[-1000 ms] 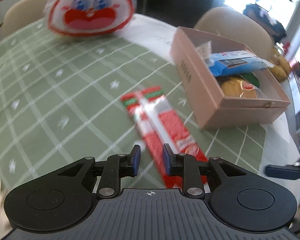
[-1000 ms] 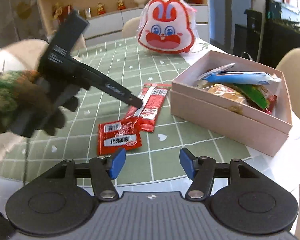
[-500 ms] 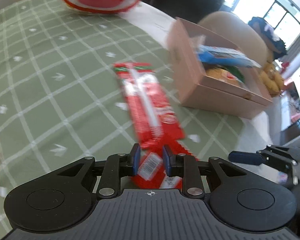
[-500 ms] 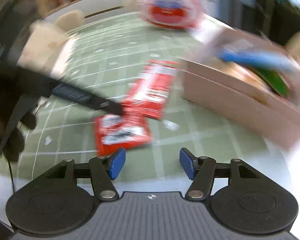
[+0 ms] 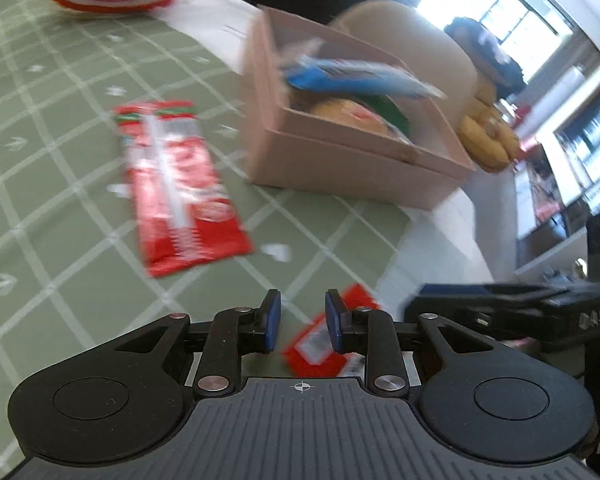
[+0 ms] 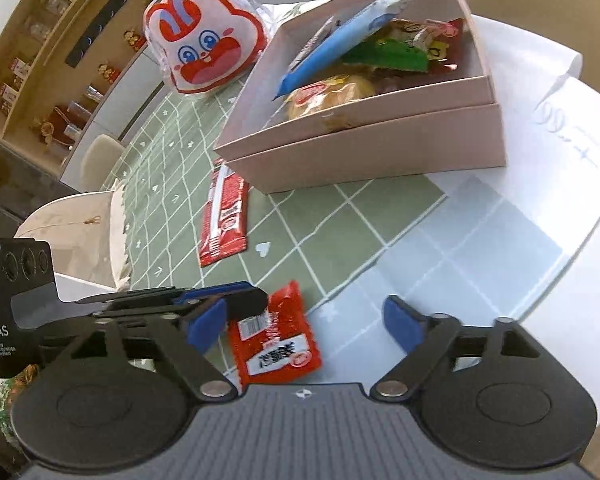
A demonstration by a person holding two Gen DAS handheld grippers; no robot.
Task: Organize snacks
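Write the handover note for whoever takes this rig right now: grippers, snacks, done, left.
Left gripper: jaws narrowly apart, empty, over the small red packet.
Right gripper: jaws have just been opening, now wide, astride that packet but not gripping it.
Long red packet lies on the green cloth beside the pink box.
Done: several snacks sit in the box.
Left: both red packets.

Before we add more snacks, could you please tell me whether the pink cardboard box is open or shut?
Open: the pink cardboard box has no lid on top, and wrapped snacks show inside.
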